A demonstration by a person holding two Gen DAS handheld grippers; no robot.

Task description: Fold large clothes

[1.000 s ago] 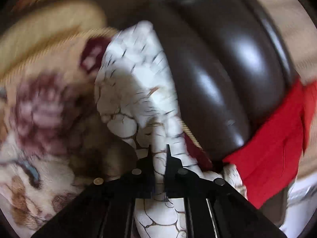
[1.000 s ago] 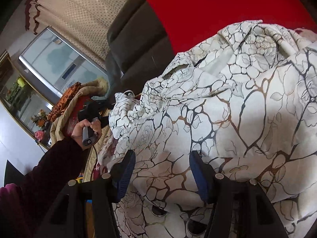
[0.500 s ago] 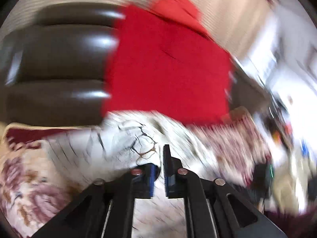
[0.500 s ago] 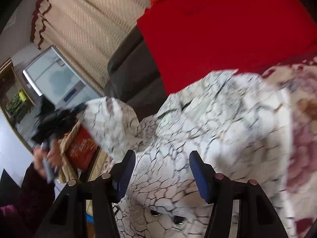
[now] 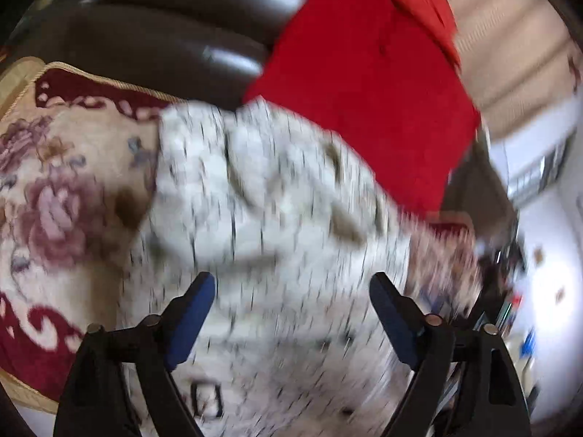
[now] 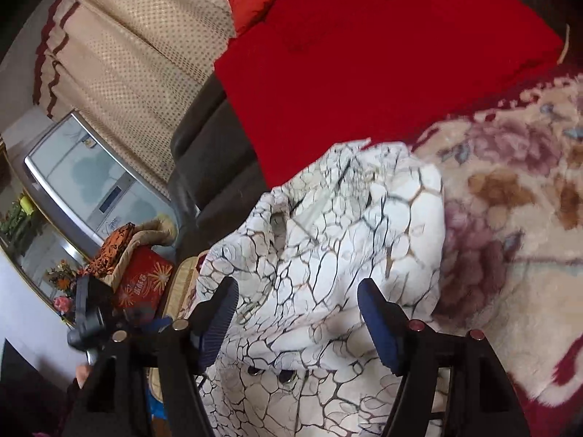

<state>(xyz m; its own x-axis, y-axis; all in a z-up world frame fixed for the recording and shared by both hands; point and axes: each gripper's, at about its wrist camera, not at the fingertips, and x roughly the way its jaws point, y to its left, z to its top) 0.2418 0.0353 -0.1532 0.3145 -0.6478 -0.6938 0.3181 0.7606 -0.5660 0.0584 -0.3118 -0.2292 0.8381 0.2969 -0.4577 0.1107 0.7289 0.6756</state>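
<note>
A white garment with a dark crackle print [image 5: 277, 225] lies bunched on a floral blanket [image 5: 54, 189]. It also shows in the right wrist view [image 6: 346, 240], where metal snap buttons sit near its lower edge. My left gripper [image 5: 291, 295] is open and empty just above the garment; this view is blurred by motion. My right gripper [image 6: 297, 298] is open and empty over the garment's near part. The left gripper [image 6: 91, 313] shows at the lower left of the right wrist view, held in a hand.
A red cloth [image 6: 364, 54] drapes over a dark leather sofa back [image 5: 164, 36] behind the garment. The floral blanket [image 6: 510, 200] spreads to the right. A beige curtain [image 6: 127, 54], a window and a red box [image 6: 142, 284] stand at the left.
My left gripper has opened and let go of the garment it carried across. The garment has dropped folded onto the blanket. My right gripper stayed open.
</note>
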